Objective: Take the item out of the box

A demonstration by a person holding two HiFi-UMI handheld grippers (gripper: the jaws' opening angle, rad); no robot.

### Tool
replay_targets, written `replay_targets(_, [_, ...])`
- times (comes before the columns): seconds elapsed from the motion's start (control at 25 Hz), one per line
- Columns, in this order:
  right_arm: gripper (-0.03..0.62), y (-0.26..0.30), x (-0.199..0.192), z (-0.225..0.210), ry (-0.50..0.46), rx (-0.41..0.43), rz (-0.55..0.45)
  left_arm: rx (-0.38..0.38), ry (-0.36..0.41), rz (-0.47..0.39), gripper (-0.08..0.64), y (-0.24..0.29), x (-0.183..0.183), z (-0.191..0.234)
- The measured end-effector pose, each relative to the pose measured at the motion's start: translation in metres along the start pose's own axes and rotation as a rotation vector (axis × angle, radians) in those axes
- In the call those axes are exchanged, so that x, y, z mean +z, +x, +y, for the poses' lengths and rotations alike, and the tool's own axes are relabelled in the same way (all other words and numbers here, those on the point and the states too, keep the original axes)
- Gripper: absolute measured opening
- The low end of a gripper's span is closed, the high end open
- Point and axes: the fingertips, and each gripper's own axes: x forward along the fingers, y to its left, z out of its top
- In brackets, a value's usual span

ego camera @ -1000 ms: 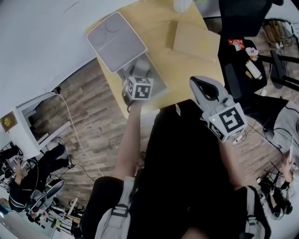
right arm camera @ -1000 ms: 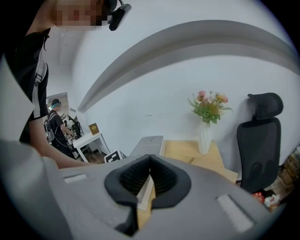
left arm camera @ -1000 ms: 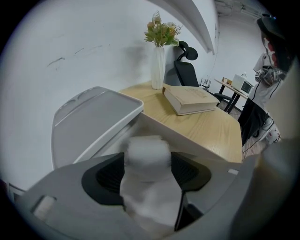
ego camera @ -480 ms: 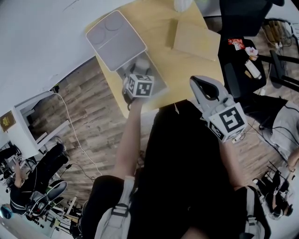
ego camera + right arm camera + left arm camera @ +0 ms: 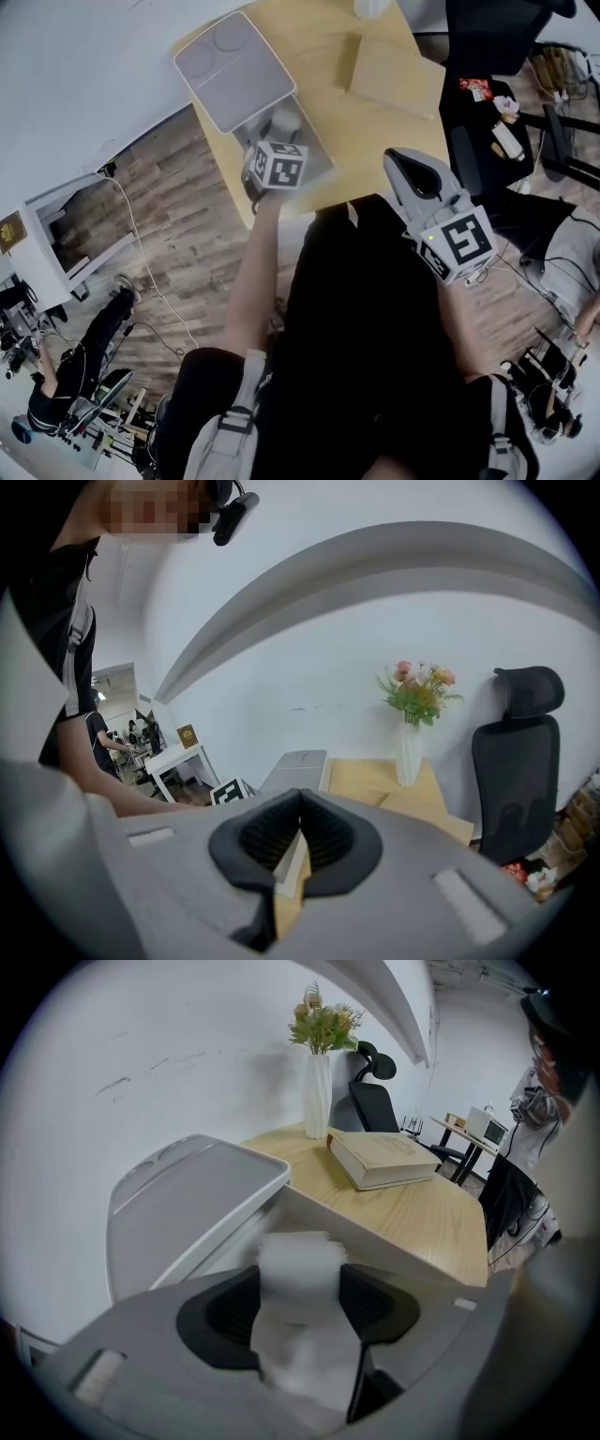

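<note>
A light wooden table (image 5: 361, 141) stands against a white wall. A thick closed book (image 5: 382, 1159) lies flat toward its far end, just beside a white vase (image 5: 317, 1096) of flowers at the wall edge. A black office chair (image 5: 514, 761) stands beyond that end.

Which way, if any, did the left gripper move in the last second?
No: against the box, the left gripper hangs where it did, over the near end. Its jaws are closing around the white item.
</note>
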Motion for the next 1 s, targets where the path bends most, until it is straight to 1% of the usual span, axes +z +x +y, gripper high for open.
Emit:
replay_targets(0.2, [0.003, -0.003, -0.007, 0.002, 0.006, -0.004, -0.003, -0.012, 0.001, -0.018, 0.275, -0.011, 0.000, -0.007])
replay_targets(0.32, [0.003, -0.002, -0.009, 0.005, 0.004, 0.009, -0.005, -0.008, -0.006, -0.044, 0.275, -0.021, 0.004, -0.005])
replay_targets(0.56, [0.003, -0.005, -0.009, 0.016, -0.012, 0.056, -0.020, 0.030, -0.054, -0.102, 0.275, -0.054, 0.007, 0.002])
replay_targets(0.68, [0.003, -0.007, -0.003, 0.019, 0.002, 0.097, -0.040, 0.050, -0.070, -0.127, 0.275, -0.071, 0.014, 0.002])
replay_targets(0.8, [0.003, -0.015, 0.001, 0.020, 0.012, 0.133, -0.056, 0.075, -0.086, -0.152, 0.275, -0.091, 0.021, -0.003])
replay_targets(1.0, [0.003, -0.032, 0.011, 0.019, -0.009, 0.154, -0.096, 0.106, -0.111, -0.217, 0.275, -0.131, 0.035, -0.017])
